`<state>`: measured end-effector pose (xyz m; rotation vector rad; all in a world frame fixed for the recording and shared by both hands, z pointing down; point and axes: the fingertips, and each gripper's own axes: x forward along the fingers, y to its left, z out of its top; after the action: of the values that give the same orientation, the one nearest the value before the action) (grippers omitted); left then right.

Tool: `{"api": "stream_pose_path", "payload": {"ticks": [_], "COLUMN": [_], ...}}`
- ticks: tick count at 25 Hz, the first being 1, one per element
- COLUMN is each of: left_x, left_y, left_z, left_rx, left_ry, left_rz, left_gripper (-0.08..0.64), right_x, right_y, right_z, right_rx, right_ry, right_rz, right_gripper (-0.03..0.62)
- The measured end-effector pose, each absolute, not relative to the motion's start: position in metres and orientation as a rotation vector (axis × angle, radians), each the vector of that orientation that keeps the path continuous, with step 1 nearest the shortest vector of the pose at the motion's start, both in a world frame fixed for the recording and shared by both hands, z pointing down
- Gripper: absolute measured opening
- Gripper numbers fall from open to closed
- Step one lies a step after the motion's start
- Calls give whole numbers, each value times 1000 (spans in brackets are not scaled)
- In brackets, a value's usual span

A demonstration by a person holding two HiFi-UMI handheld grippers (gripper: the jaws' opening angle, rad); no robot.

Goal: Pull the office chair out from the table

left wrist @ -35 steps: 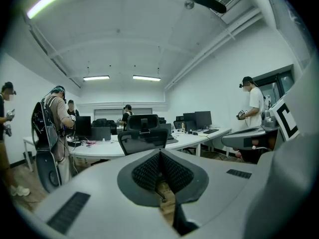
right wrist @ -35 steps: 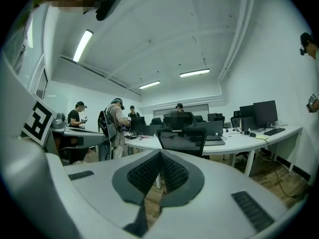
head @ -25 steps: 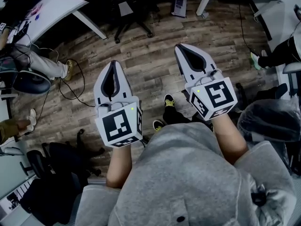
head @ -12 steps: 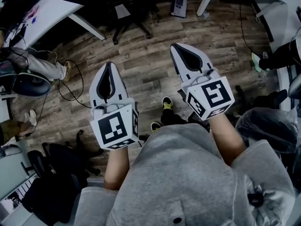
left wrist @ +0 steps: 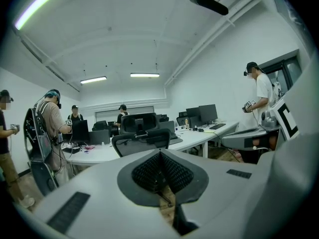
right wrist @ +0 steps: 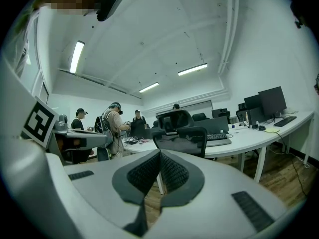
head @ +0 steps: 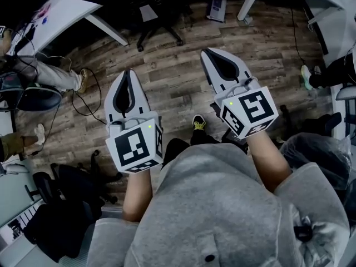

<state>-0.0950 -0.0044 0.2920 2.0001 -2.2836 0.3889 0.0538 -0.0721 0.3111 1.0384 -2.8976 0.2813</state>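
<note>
Office chair (head: 158, 21): tucked under white worktop (head: 58, 13); left hand-held gripper (head: 127, 75) jaws together, empty, short of chair; right hand-held gripper (head: 208, 54) likewise closed, empty, short of chair.

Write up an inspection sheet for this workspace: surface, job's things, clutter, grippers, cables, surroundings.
Surface: brown wood-plank floor.
Job's things: black star-base office chair tucked under the white curved table, untouched.
Clutter: dark swivel chair at lower left.
Grippers: left gripper and right gripper both shut, empty, short of the office chair.
Cables: black cable looped on the floor at left.
Surroundings: other people standing at desks; ceiling strip light.
</note>
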Motion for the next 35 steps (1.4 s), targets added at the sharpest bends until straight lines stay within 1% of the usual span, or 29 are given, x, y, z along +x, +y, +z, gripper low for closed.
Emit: {"api": "stream_pose_path", "payload": {"ticks": [6,35], "left_x": [-93,-76], "left_y": [-5,-8], "left_z": [287,261], "left_rx": [1993,2006], "left_ry": [-2306,-2366], "left_rz": [406,336], "left_gripper": [8,8], "right_x": [53,74], "right_y": [-71,-79], "right_z": [307,286], "right_rx": [1014,1015], "right_ry": [-2902,-2943], "right_rz": [200,108], "right_gripper": [26,26]}}
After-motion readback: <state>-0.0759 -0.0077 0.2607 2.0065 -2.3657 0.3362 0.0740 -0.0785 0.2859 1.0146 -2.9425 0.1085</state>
